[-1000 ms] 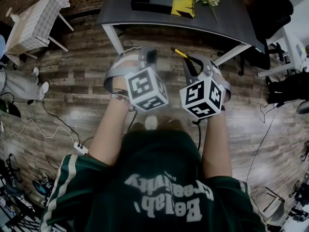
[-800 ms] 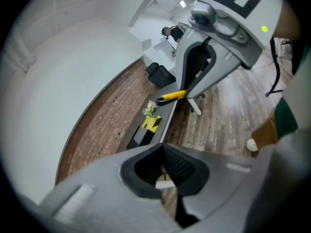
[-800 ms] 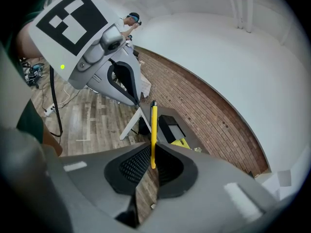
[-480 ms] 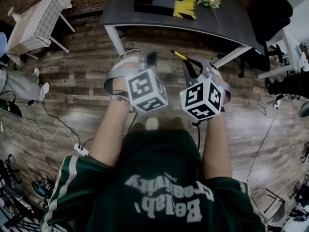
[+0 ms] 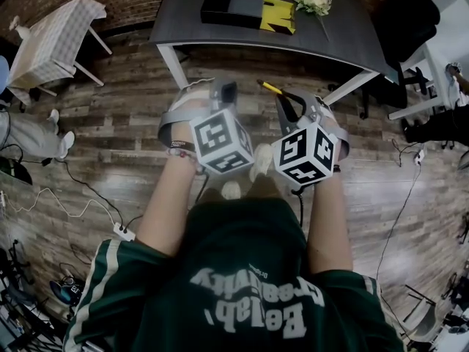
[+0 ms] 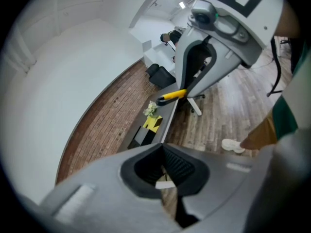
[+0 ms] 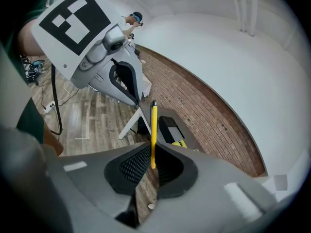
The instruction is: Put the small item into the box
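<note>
Looking down on a plank floor (image 5: 110, 123) spread right across the middle of the head view. Filling the lower half, a green shirt (image 5: 242, 270) with bare forearms reaching up toward frame centre. Along the top edge, a dark table (image 5: 344, 35) on pale legs. At upper left, a smaller white table (image 5: 51, 39).

Up on the dark table, top centre, a black box (image 5: 233, 6) with a yellow flap lying to its right, and just right of that a little bunch of flowers (image 5: 314, 0).

Now centre frame, side by side and near each other: left gripper (image 5: 226, 90) and right gripper (image 5: 289, 103), marker cubes facing the camera. Between and just below the cubes, a pale shoe (image 5: 261, 160) on the planks.

Right gripper clamped tight on a yellow pen (image 5: 272, 88), ribbed pads pressing it from both sides, shaft jutting out past the jaw tips toward the table's front edge. Pen well apart from the box, low in front of the table.

Left gripper drawn closed, pads pinched almost together. Only a tiny pale scrap showing at the pinch, too small to tell what.
</note>
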The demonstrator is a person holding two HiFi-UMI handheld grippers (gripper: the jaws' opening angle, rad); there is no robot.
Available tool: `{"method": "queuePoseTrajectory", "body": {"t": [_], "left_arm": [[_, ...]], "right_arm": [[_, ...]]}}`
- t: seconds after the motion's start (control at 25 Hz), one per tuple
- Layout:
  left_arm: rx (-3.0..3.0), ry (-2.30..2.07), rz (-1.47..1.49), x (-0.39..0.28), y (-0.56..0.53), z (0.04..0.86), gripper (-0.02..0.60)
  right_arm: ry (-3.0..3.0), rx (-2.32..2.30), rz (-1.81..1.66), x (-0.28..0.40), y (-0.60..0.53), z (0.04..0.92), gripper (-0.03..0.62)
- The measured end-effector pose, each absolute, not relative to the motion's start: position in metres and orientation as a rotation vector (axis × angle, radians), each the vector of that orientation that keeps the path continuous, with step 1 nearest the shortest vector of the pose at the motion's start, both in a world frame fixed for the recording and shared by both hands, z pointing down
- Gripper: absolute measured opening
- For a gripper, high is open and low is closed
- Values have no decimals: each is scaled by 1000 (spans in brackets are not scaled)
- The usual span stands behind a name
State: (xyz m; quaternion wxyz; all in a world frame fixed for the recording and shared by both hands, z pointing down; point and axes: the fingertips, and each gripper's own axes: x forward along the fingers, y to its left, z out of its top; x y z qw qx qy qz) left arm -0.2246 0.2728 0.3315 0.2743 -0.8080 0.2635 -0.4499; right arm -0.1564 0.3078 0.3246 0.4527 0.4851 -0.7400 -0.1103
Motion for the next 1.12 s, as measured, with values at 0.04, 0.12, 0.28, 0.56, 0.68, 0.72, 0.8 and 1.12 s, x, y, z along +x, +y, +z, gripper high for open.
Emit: {"method": "queuePoseTrajectory", "body": {"t": [0.04,0.12,0.28,0.56,0.68,0.72,0.8,1.12], "left_arm": [[-2175,708,-1209,-224,272,331,0],[-2173,706,-1208,-223,269,330,0],[-2157,697,-1213,-219,264,333,0],[-2142,691,-1216,-209,245,336,0],[-2136,698,-1211,-202,232,334,0],[-2135,701,-1210,-200,228,333,0],[-2135,709,-1209,-196,219,333,0],[-2138,719,-1222,-174,179,336,0]], "right_arm": [[-1829,1200,-275,-156,306,323,32],[-1830,1202,-279,-156,302,322,32],[-1830,1201,-283,-152,296,321,34],[-1843,1198,-293,-145,273,324,34],[-1848,1192,-293,-139,263,326,34],[-1848,1192,-293,-137,259,326,34],[-1849,1191,-294,-132,251,327,34],[-1855,1187,-294,-106,210,328,34]]}}
